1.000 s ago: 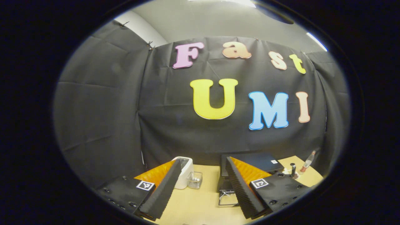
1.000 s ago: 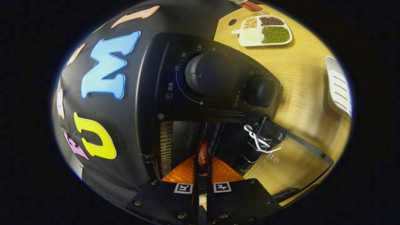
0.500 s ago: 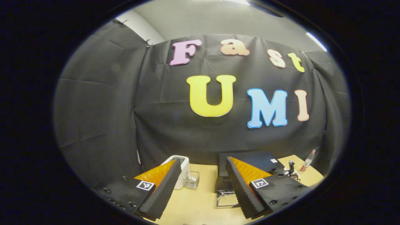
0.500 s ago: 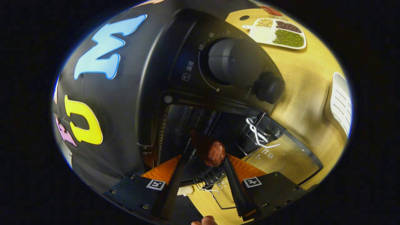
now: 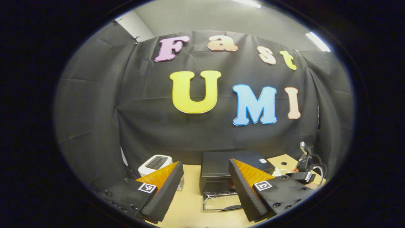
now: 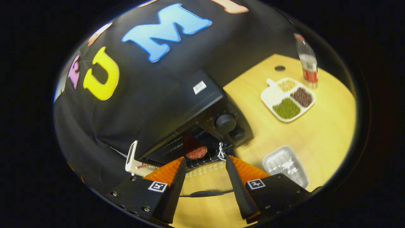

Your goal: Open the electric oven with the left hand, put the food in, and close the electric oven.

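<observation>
Black cloth backs the booth, and a pale wooden worktop (image 6: pixel 303 133) carries everything I'm working with. By my reading the task is about two-thirds done: the oven (image 6: pixel 177 104) stands open, its glass door (image 6: pixel 205 172) folded down flat onto the worktop, and the food (image 6: pixel 194 151) — a reddish-brown lump — rests on the wire rack just inside the opening. What's left is shutting the door.

My right tongs (image 6: pixel 204 185) are spread wide and empty, apart from the food and on the near side of the lowered door. My left tongs (image 5: pixel 205 186) are likewise released, holding nothing, hovering well back from the oven (image 5: pixel 232 171) and aimed roughly at it. Since the left hand opened the door, I'd expect it to lift the handle at the door's front edge next, though that's only my guess.

The two cameras complement each other. From the right gripper view I get the food on the rack, the oven's knobs (image 6: pixel 225 122), a divided plate of beans (image 6: pixel 288 99), a bottle (image 6: pixel 307 65) and a white tray (image 6: pixel 284 163). From the left gripper view I get the oven front-on with its door (image 5: pixel 221 202) down, a white toaster (image 5: pixel 155 163) off to one side, and the other gripper (image 5: pixel 305 172) beyond the oven — the food itself is too dark to make out there.
</observation>
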The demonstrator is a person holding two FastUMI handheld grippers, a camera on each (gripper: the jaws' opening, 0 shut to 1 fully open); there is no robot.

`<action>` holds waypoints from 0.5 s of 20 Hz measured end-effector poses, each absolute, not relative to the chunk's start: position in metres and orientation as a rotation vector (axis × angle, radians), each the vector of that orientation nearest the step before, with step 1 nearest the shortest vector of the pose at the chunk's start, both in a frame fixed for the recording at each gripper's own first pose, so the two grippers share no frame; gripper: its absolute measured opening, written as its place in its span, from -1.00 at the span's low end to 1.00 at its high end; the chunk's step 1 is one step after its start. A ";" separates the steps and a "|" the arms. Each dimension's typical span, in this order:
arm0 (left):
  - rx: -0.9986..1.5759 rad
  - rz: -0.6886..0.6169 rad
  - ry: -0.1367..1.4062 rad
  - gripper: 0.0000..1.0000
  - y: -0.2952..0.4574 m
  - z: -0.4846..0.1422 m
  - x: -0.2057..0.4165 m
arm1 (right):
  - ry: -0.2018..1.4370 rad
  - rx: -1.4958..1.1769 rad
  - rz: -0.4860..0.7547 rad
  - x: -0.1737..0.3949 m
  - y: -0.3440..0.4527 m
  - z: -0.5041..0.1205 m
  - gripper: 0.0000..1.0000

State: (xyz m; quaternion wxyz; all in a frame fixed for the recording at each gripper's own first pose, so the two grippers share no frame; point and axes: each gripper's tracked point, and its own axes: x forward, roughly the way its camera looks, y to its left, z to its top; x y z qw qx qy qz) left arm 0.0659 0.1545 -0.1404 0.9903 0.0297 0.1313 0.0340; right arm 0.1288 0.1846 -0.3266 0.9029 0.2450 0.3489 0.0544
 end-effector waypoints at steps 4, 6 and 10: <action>0.059 0.021 0.248 0.84 0.128 -0.138 0.075 | 0.513 0.277 0.151 0.119 0.146 -0.246 0.53; 0.062 0.000 0.234 0.82 0.116 -0.133 0.078 | 0.403 0.216 0.153 0.117 0.130 -0.199 0.52; 0.060 -0.027 0.202 0.84 0.094 -0.121 0.084 | 0.205 0.147 0.121 0.110 0.101 -0.115 0.52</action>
